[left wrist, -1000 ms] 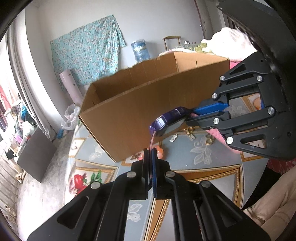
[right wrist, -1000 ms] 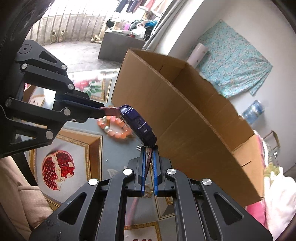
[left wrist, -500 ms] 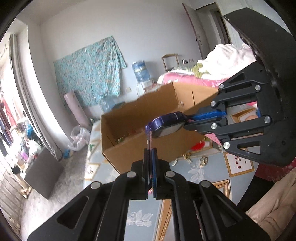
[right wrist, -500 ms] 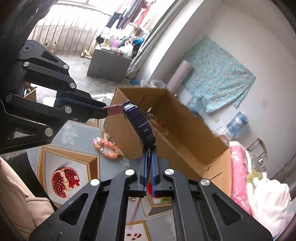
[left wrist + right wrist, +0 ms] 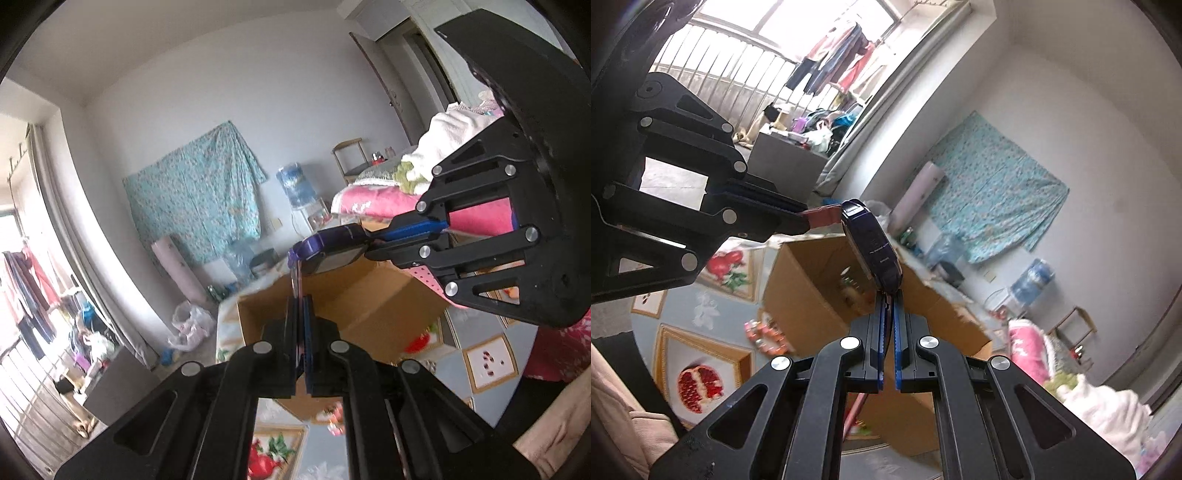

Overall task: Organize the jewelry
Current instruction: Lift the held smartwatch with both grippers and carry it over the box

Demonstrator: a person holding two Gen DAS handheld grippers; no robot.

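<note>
A watch point(image 5: 332, 248) with a dark purple body and a pink strap hangs in the air between my two grippers, above an open cardboard box point(image 5: 373, 295). My left gripper point(image 5: 300, 301) is shut on one strap end, which runs up to the watch body. My right gripper point(image 5: 369, 245) comes in from the right, shut on the other end. In the right wrist view the watch body point(image 5: 873, 251) stands just above my right gripper point(image 5: 889, 299), and my left gripper point(image 5: 802, 221) pinches the pink strap point(image 5: 822, 216) from the left. The cardboard box point(image 5: 809, 288) lies below with small items inside.
A pink bead bracelet point(image 5: 766, 336) lies on the table's pomegranate-patterned cloth point(image 5: 701, 380) in front of the box. A bed with a pink blanket point(image 5: 369, 201) stands behind the box at the right. A person's beige sleeve point(image 5: 554, 443) shows at the edge.
Both grippers have risen together with the watch held between them. The box has dropped lower in both views and its open inside now shows.
</note>
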